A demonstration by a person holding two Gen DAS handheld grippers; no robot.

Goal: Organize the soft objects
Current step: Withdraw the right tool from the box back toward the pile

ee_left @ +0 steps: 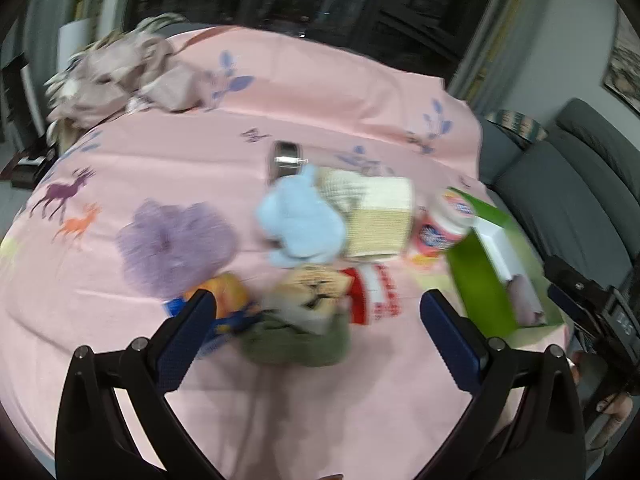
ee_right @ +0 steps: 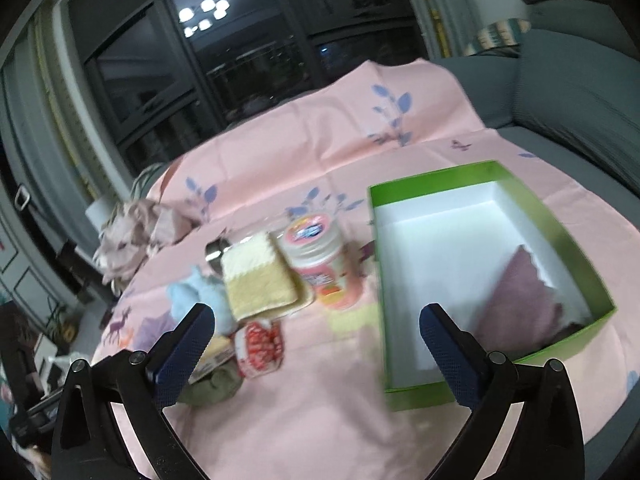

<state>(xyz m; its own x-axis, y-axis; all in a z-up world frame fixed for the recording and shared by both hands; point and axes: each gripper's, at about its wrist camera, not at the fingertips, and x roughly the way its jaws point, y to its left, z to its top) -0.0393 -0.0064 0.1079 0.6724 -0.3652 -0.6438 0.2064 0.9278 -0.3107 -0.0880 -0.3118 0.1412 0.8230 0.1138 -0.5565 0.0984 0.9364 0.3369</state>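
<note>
A green box (ee_right: 560,240) with a white inside stands on the pink cloth at the right and holds a mauve cloth (ee_right: 528,300); the box also shows in the left wrist view (ee_left: 476,288). Soft things lie in a pile: a light blue plush (ee_left: 300,216), a cream and yellow towel (ee_left: 380,216), an olive green cloth (ee_left: 296,340) and a purple fluffy piece (ee_left: 176,244). My left gripper (ee_left: 316,308) is open and empty above the olive cloth. My right gripper (ee_right: 316,320) is open and empty, between the pile and the box.
A pink jar (ee_right: 320,264), a red and white packet (ee_right: 260,346), an orange and blue packet (ee_left: 224,300) and a metal can (ee_left: 286,158) lie among the soft things. A crumpled pinkish garment (ee_left: 120,80) lies at the far left. A grey sofa (ee_right: 568,80) is at the right.
</note>
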